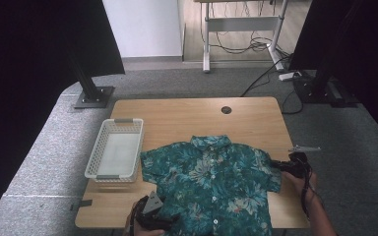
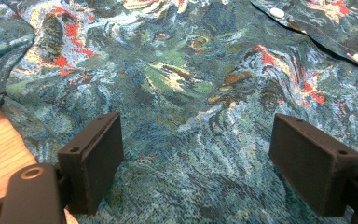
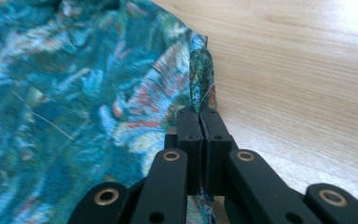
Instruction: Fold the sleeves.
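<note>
So the Hawaiian shirt (image 1: 211,182) lies flat, collar toward the bench's far edge: right tool (image 3: 200,122) pinches the right sleeve hem, left tool (image 2: 196,163) hovers wide near its front-left corner.

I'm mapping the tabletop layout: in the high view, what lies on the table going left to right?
White basket → left hand-held gripper → floral shirt → right hand-held gripper, shut on the shirt's sleeve edge.
</note>
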